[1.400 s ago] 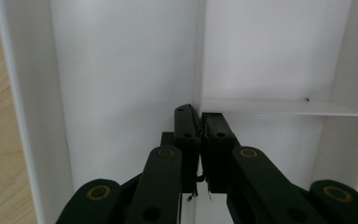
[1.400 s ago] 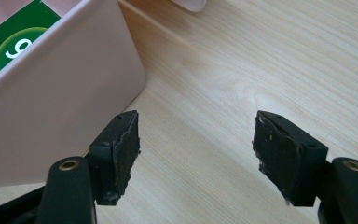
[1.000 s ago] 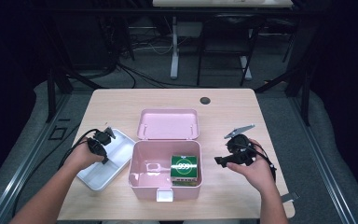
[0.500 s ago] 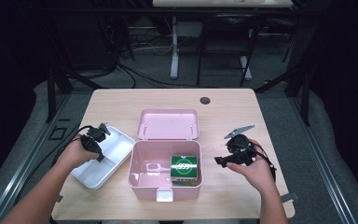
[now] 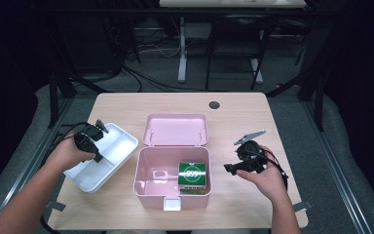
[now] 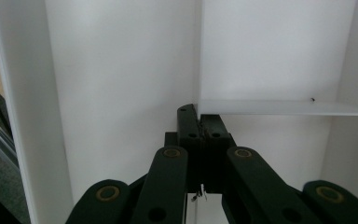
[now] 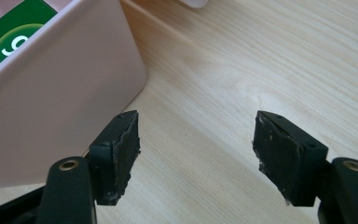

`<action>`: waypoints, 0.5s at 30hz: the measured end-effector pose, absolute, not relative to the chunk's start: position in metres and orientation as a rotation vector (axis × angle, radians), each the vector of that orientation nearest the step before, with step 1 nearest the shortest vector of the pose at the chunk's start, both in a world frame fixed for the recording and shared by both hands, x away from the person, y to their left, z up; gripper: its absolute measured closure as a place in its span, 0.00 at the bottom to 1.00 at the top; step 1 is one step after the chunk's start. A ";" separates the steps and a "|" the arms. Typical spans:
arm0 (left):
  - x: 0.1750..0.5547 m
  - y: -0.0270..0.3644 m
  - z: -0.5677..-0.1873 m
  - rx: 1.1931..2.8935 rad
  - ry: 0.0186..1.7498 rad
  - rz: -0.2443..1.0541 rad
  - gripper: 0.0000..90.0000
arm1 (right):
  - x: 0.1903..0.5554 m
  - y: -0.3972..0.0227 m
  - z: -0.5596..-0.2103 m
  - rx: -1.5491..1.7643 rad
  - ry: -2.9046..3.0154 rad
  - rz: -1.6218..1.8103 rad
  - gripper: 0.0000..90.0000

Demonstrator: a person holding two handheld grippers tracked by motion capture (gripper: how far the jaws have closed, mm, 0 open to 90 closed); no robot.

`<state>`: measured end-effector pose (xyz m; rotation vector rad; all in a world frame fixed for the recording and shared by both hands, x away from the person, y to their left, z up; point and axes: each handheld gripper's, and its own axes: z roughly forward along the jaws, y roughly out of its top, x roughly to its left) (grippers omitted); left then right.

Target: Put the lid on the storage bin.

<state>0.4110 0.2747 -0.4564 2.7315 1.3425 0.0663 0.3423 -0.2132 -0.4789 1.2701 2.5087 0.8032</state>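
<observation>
The white tray (image 5: 108,161) sits in the lower left of the high view, on the wooden table (image 5: 282,122), just left of the pink box (image 5: 146,187). It is a shallow rectangular insert, and its long axis runs on a diagonal, from the lower left corner up toward the upper right, so one short end points at the box's raised lid (image 5: 176,129). The end nearer the lid looks lifted a little off the table. In the left gripper view its white floor and walls are seen close up, with a thin divider (image 6: 279,108) crossing it.

The left gripper (image 5: 97,157) is at the tray's left long edge, and its jaws are clamped tight on a thin upright wall of the tray (image 6: 198,56), as the left gripper view shows.

Inside the pink box lies a green packet (image 5: 192,173), toward its right side.

The right gripper (image 5: 228,168) hovers at the lower right of the high view, just right of the box, its jaws spread wide with nothing between them. In the right gripper view they frame bare wood, with the pink wall (image 7: 51,107) at the left.
</observation>
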 end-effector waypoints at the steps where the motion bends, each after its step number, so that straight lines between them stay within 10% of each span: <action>1: 0.411 0.275 -0.453 2.732 1.337 0.071 0.99 | 0.342 -0.213 -0.479 1.271 2.510 0.807 0.35; 15: 0.405 0.262 -0.409 2.784 1.209 0.134 0.99 | 0.343 -0.212 -0.480 1.271 2.514 0.803 0.35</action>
